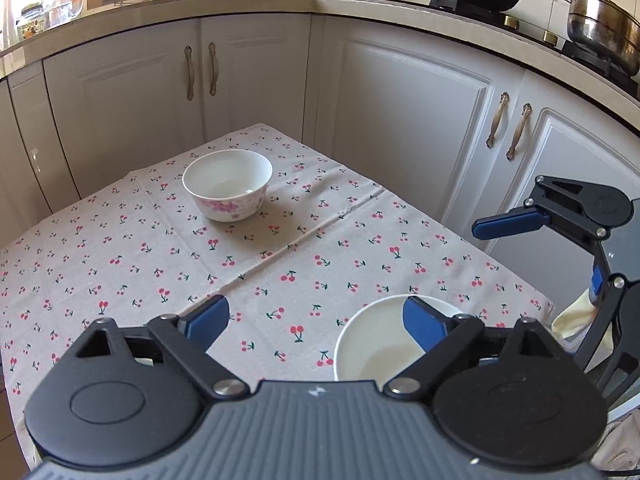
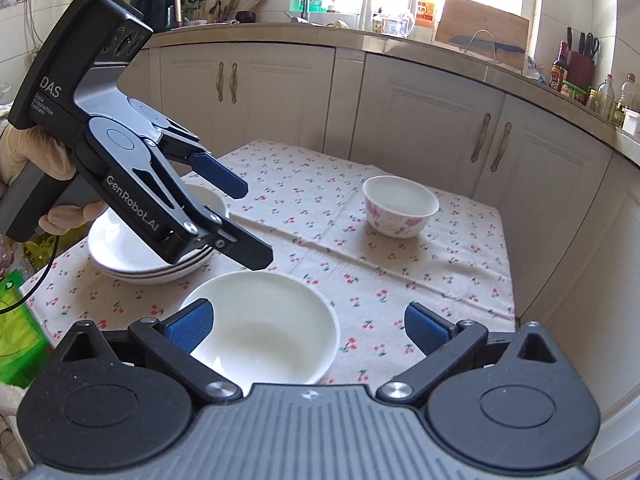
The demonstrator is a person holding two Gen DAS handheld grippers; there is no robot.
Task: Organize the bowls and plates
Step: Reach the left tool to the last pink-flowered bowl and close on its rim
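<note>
Only the right wrist view shows the plate stack [image 2: 132, 252] — hidden from the left. Both bowls — flowered bowl [image 1: 228, 184], white bowl [image 2: 264, 328] — sit empty. Left gripper [image 1: 316, 322] and right gripper [image 2: 306, 326] gape wide, holding nothing.

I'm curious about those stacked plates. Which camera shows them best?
The right wrist view. There the plate stack sits at the table's left side, partly hidden behind the left gripper. The left wrist view does not show the stack at all, only a plate and the bowl.

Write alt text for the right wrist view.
The open right gripper hovers over a plain white plate on a cherry-print tablecloth. The open left gripper hangs above a stack of plates; a flowered bowl sits farther back.
</note>
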